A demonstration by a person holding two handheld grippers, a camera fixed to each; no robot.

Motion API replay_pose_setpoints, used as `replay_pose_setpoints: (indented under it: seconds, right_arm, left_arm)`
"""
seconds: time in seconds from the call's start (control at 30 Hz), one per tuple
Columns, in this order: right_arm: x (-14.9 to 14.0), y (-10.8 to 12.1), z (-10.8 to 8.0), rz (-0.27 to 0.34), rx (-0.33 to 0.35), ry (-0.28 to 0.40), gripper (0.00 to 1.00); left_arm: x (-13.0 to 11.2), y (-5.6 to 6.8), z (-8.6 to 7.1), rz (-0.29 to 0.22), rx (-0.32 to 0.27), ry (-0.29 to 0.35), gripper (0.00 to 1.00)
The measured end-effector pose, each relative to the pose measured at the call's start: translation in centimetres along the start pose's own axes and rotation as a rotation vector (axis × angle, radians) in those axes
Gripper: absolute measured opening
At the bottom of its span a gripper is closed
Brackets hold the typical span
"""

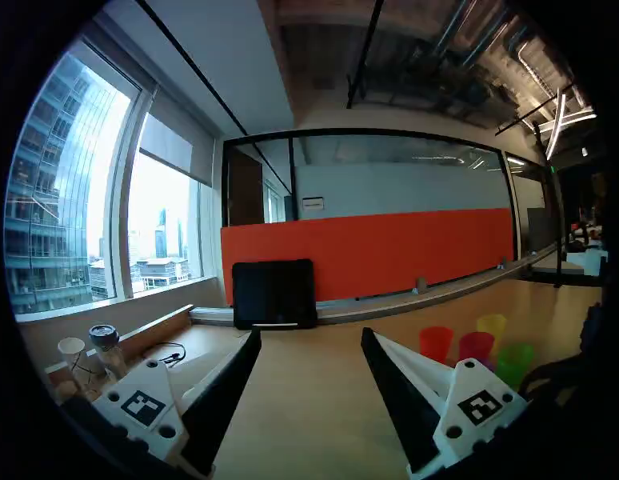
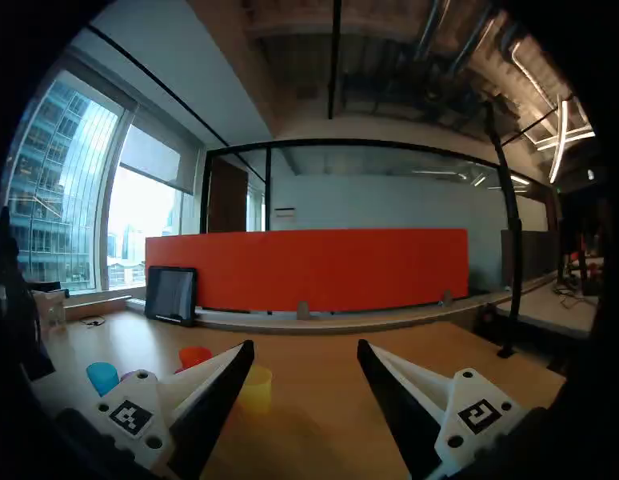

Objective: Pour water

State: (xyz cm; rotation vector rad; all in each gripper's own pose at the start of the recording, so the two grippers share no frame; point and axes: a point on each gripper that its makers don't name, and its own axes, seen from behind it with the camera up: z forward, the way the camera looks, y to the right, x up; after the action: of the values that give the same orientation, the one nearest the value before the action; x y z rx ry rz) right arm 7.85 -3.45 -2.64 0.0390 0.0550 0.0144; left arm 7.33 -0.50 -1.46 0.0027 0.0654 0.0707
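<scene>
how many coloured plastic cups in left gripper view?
4, clustered on the wooden desk: red plastic cup, pink plastic cup beside it, yellow plastic cup behind, green plastic cup nearest. Others may hide behind the left tool.

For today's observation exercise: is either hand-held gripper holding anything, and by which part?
Nothing is held: the left hand-held gripper and the right hand-held gripper both stand open over the wooden table.

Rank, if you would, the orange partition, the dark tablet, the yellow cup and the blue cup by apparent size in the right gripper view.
1. orange partition
2. dark tablet
3. yellow cup and blue cup: about alike, and the yellow one is partly hidden, so unranked.
</scene>
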Motion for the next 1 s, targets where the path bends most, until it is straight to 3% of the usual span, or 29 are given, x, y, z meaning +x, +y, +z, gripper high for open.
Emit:
replay_pose_setpoints:
  seconds: [0.57, 1.0]
  right_arm:
    - [1.0, -0.9, 0.1, -0.027, -0.006, -0.011, 1.00]
    - [1.0, -2.4, 0.6, -0.049, 0.013, -0.026, 1.00]
  left_arm:
    - [-2.6, -0.6, 0.2, 0.013, 0.055, 0.013, 0.93]
    - [-4.9, 0.0, 0.5, -0.003, 0.051, -0.010, 0.93]
